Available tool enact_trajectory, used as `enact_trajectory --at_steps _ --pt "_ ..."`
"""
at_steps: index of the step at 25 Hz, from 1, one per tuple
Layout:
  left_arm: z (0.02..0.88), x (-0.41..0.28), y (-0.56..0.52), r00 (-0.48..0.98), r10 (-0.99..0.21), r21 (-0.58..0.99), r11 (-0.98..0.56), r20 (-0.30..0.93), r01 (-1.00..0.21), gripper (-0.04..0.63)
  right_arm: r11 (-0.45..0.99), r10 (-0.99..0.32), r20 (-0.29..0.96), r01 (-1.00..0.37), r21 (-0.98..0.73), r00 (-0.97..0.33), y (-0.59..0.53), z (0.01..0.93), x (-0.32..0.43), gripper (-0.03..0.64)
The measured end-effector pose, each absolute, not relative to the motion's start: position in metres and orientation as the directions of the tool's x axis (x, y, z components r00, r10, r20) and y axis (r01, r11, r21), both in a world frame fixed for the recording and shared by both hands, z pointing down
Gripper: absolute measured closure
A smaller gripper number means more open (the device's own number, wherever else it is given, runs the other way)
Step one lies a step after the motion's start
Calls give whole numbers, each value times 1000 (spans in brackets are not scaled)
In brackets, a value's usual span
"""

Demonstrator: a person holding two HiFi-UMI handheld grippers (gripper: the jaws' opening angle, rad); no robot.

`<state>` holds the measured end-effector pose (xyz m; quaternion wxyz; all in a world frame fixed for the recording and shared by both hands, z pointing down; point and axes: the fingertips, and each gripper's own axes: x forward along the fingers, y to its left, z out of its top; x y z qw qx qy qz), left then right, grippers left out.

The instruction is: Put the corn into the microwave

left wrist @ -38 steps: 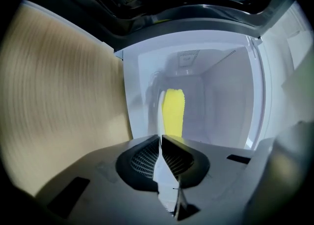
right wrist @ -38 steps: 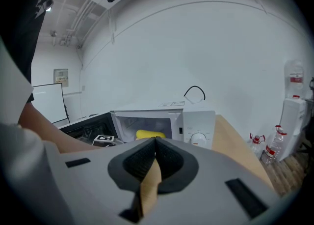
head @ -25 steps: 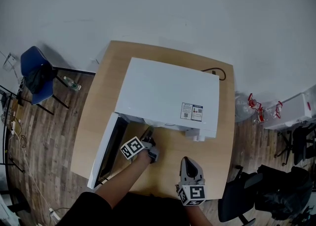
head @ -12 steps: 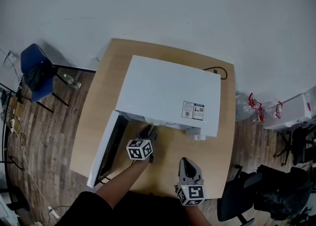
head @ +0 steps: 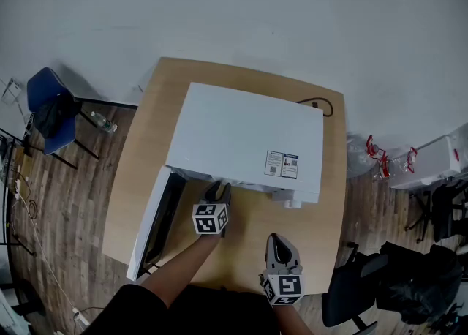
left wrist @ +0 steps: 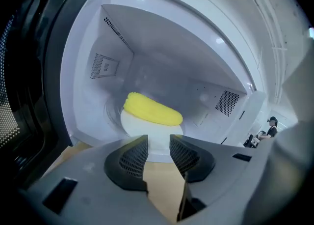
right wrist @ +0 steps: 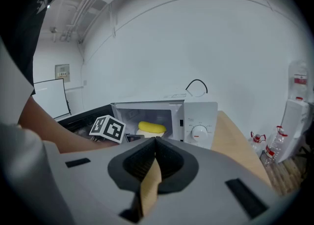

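A yellow corn cob [left wrist: 152,110] lies on a white plate [left wrist: 131,125] inside the white microwave [head: 248,140]. The microwave's door [head: 155,224] hangs open to the left. My left gripper [left wrist: 158,143] sits just outside the opening, in front of the plate. Its jaws have just been opening and nothing is between them; they stand open, apart from the corn. In the head view the left gripper [head: 218,193] is at the microwave's front edge. My right gripper [head: 281,242] hovers over the table's near side, shut and empty. The right gripper view shows the corn [right wrist: 151,127] in the cavity too.
The microwave fills much of the wooden table [head: 146,151], and a black cable [head: 322,109] loops behind it. A blue chair [head: 51,107] stands at the left on the floor. Bottles [head: 380,158] and a white box [head: 431,165] are at the right.
The left gripper has rolled, so its marker cube now faces up squarely, and it has edged towards the microwave opening. The right gripper has stayed put.
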<state>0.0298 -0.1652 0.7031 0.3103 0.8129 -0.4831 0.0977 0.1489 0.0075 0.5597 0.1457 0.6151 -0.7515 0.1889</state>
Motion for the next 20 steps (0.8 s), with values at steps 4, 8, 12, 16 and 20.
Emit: enact_trajectory --at_steps 4,8,12,16,20 --pt "702 35 -174 522 -721 428 -336 457 -839 474 159 -869 454 -980 -122 -197 4 562 152 557" --pt "702 39 -182 531 -717 430 -347 451 -833 474 152 -871 451 -980 -129 -195 1 561 153 557" --pt "702 42 -191 531 -717 432 -344 452 -833 474 171 -871 450 -980 -100 -198 -2 559 151 557" --pt "700 42 -197 528 -720 448 -329 451 -831 474 167 -871 451 -981 -102 -195 -2 560 152 557" --pt "701 43 -199 538 -717 446 -344 444 -826 474 168 -871 450 -981 -98 -195 -1 559 151 557"
